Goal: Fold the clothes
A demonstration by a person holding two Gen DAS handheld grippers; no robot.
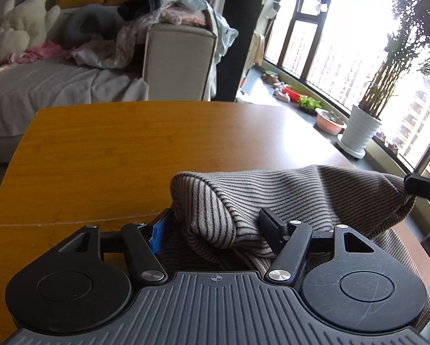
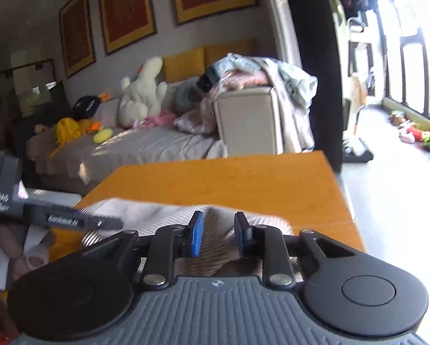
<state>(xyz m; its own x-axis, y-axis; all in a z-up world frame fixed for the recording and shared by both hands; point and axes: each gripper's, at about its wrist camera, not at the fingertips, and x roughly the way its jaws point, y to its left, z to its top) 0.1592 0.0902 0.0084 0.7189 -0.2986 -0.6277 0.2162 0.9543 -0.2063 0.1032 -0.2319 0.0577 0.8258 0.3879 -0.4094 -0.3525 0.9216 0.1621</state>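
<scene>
Behind the wooden table [image 1: 100, 149] sits a sofa [image 1: 42, 86] at 11 o'clock. On the table's near edge lies the striped garment [image 1: 315, 195], bunched. Left gripper [image 1: 215, 224] stands wide with cloth between its 2 fingers; right gripper [image 2: 217, 234] likewise spread, cloth between.

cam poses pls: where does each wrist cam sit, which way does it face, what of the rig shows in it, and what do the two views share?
Left wrist: behind the left gripper, facing across the wooden table toward sofa and window; fingers wide around bunched striped garment; right gripper's tip at right edge.
Right wrist: behind the right gripper, facing the sofa and framed pictures; left gripper and hand at left.
Shared: table, garment, sofa, white plush.
</scene>
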